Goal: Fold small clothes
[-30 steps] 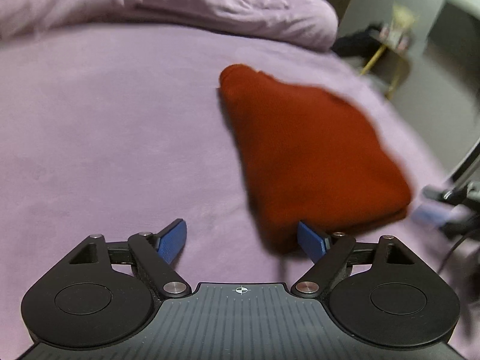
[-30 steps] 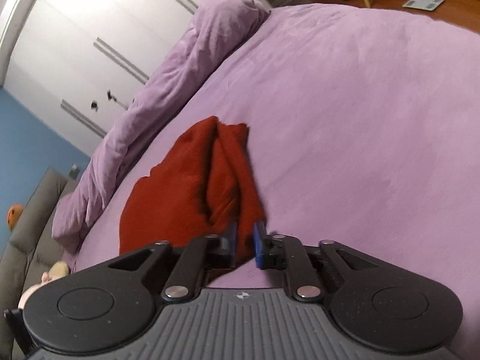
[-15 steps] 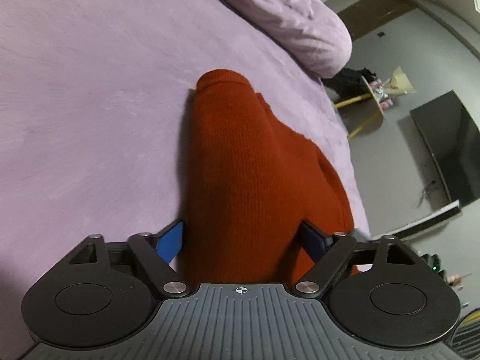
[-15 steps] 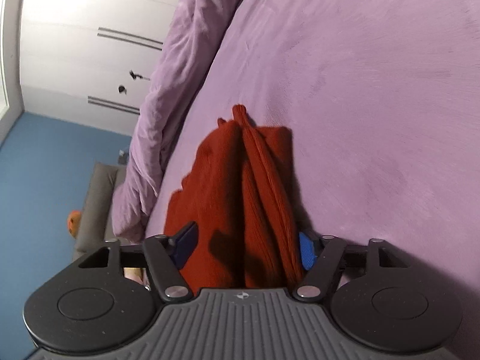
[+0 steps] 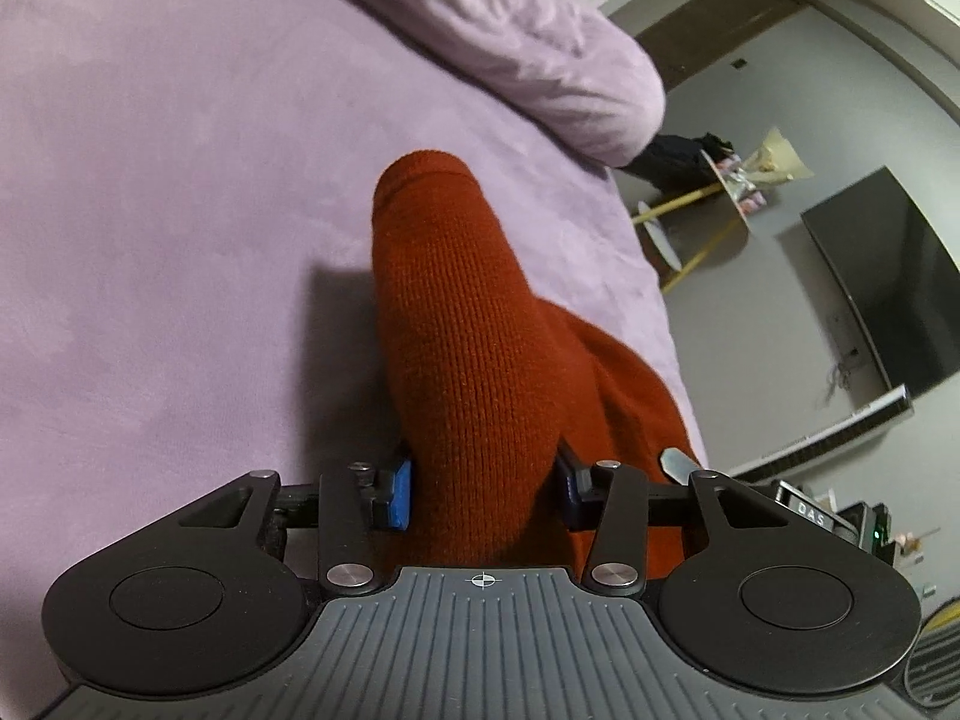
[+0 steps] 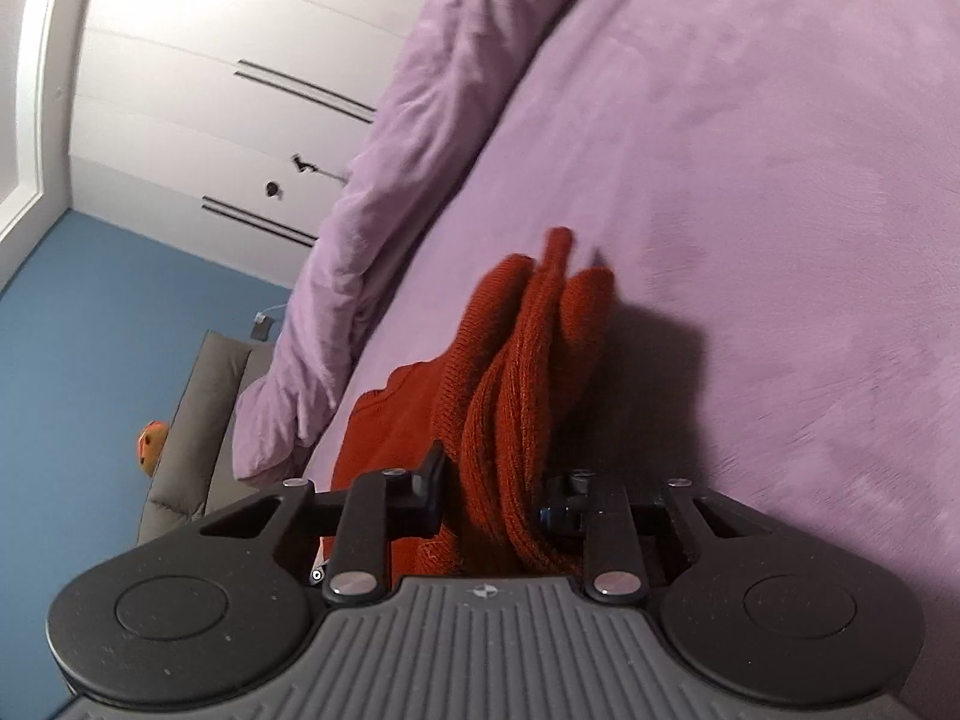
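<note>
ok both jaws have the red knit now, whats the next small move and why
Probably lift both grippers together and carry the red knit garment clear of the purple bedspread. The left gripper and the right gripper each have bunched fabric pinched between their jaws, and the far end looks to rest on the bed. Raising it should let the cloth hang so it can be laid flat.

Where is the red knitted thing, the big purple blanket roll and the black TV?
red knitted thing point(image 5: 474, 348), left wrist view, on its ribbed middle.
purple blanket roll point(image 5: 540, 54), left wrist view, on its bunched top.
black TV point(image 5: 888, 276), left wrist view, on its dark screen.
</note>
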Demonstrator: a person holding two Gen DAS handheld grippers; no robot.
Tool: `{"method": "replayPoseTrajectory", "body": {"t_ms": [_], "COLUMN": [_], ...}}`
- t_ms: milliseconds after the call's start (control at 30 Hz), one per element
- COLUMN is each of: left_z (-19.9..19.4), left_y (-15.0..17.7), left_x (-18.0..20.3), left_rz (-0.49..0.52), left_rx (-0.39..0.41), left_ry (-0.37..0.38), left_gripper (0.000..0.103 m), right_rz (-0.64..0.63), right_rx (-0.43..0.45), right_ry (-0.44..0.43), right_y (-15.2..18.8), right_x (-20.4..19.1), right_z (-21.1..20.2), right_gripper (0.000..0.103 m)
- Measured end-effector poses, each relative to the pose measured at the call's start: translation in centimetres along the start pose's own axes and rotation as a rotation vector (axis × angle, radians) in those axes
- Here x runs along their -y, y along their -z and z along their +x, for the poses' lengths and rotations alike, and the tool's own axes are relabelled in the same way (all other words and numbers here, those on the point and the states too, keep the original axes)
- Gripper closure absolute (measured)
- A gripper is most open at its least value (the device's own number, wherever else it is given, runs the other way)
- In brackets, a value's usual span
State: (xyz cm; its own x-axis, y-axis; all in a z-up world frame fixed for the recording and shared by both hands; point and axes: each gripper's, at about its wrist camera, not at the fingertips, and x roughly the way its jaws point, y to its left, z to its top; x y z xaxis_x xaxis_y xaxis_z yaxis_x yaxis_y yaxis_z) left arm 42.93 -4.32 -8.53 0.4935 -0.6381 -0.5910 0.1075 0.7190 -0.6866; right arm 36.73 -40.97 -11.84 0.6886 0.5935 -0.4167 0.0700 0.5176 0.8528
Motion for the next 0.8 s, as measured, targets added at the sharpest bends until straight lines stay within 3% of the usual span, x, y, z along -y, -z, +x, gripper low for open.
{"method": "replayPoseTrajectory", "body": {"t_ms": [467,800], "left_z": [-11.4,-15.3], "left_y": [3.0,5.3], "left_x": [-0.8,-4.5], "left_rz": [0.018,-0.013], "left_rx": [0.023,0.029], "left_ry": [-0.078,-0.141], "left_gripper": [0.055,0.055], "right_rz": [-0.029,-0.014], "right_rx": [-0.092,-0.161], "right_ry": [-0.045,-0.011], "right_y": [6.3,11.9], "right_x": [-6.9,-9.2], "right_z": [-0.5,1.9], "right_gripper": [0.077,0.077]}}
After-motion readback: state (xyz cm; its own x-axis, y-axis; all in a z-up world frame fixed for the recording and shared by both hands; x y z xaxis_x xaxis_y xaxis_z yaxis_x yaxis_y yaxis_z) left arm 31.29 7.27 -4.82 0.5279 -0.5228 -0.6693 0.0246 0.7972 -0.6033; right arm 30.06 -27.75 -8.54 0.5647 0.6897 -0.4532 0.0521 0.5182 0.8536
